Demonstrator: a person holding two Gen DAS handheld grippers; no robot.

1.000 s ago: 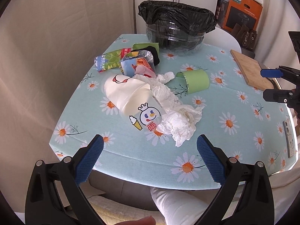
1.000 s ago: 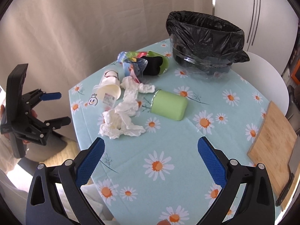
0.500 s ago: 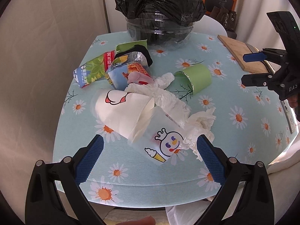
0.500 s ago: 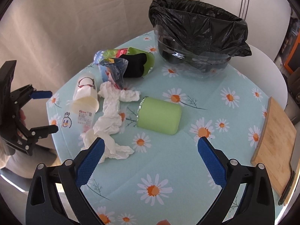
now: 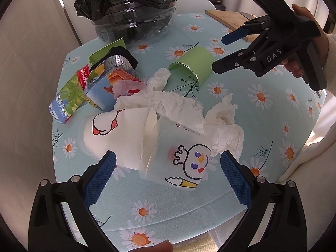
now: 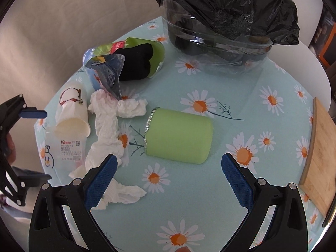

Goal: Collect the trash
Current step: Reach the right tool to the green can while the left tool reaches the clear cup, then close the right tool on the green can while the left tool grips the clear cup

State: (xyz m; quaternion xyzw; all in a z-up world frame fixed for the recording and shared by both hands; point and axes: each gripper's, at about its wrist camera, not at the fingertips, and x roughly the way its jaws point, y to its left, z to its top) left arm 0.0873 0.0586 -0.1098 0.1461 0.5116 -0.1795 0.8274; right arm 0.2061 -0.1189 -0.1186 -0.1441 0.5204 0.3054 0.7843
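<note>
The left wrist view looks closely at the clear plastic cup printed with a cartoon snowman (image 5: 176, 157), lying on its side with a white paper cup (image 5: 117, 132) pushed into its mouth; the right wrist view shows the same pair only small at its left edge, and instead gives the pale green foam cylinder with a foil rim (image 6: 178, 136) lying on its side on the daisy-print turquoise tablecloth (image 6: 210, 189); the bare wooden board (image 6: 319, 153) at the cloth's right edge is shown at length only there.

The left gripper (image 5: 166, 178) stands wide open, its blue pads either side of the snowman cup, holding nothing; whether the left pad touches the paper cup cannot be told.

The right gripper (image 6: 168, 180) is likewise spread wide and empty, just short of the green cylinder and touching nothing.

Crumpled white tissue (image 6: 109, 126) lies between the cups and the green cylinder; beyond it sit torn foil snack packets (image 5: 109, 84); behind the cylinder stands the clear bin lined with a black bag (image 6: 226, 21).
</note>
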